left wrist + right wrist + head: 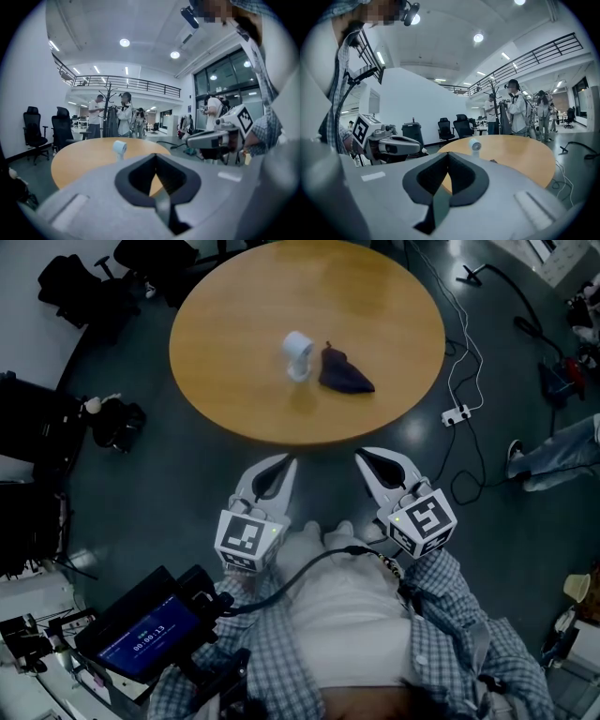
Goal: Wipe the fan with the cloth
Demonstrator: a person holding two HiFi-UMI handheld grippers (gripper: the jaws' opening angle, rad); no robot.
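A small white fan stands near the middle of the round wooden table, with a crumpled dark cloth lying just to its right. The fan shows far off in the left gripper view, and the fan shows again in the right gripper view. Both grippers hover short of the table's near edge, close to my body. My left gripper is shut and holds nothing. My right gripper is also shut and empty. They point toward the table from either side.
Cables and a white power strip lie on the dark floor right of the table. Black office chairs stand at the far left. A person's legs show at the right edge. Several people stand beyond the table.
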